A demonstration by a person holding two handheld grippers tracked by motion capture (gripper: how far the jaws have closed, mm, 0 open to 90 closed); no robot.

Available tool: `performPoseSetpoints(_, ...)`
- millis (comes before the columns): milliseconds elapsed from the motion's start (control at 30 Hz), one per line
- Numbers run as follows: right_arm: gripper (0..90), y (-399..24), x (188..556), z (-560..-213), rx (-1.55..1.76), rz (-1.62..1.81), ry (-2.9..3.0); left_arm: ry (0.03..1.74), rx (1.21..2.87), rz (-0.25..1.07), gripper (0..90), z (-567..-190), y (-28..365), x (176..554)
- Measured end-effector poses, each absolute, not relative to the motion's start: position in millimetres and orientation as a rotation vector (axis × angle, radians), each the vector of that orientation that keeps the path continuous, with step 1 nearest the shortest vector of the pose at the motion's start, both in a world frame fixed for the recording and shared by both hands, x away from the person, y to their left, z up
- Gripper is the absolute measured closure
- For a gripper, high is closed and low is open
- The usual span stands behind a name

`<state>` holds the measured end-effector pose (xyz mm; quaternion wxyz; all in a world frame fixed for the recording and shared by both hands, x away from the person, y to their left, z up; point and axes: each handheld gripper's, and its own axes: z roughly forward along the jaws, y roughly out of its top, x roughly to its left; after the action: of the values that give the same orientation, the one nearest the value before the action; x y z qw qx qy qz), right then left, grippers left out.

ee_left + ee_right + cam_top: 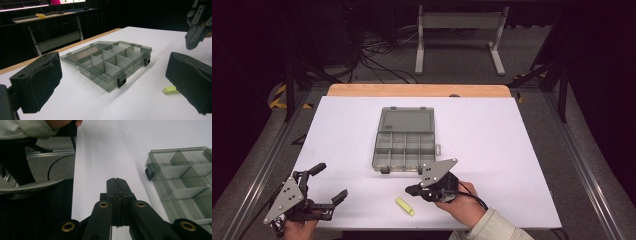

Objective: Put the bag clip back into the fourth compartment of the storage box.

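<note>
Your left tongs [328, 182] are spread wide with nothing in them, by the counter's [512, 150] near left corner. Your right tongs [413, 190] are squeezed tight and hold nothing, close to the near edge. The yellow piece [405, 206] lies beside them. The box [405, 150] sits open mid-counter. I think picking up comes next: spread the right tongs, then close them around the piece.

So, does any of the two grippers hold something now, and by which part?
Nothing is held. The left gripper is open and empty; the right gripper is shut on nothing. The yellow piece lies free.
</note>
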<state>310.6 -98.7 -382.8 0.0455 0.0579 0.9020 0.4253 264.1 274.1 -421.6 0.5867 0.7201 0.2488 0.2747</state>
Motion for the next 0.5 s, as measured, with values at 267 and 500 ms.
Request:
performPoseSetpoints(267, 90.0, -87.1, 308.7, -394.4, 0.147, 1.204, 2.861, 0.577, 1.681, 0.639, 1.3, -421.8, 273.8, 264.5)
performPoseSetpoints(500, 90.0, -76.1, 304.7, -407.9, 0.124, 1.108, 2.932, 0.575, 1.680, 0.642, 1.3, -421.8, 273.1, 264.6)
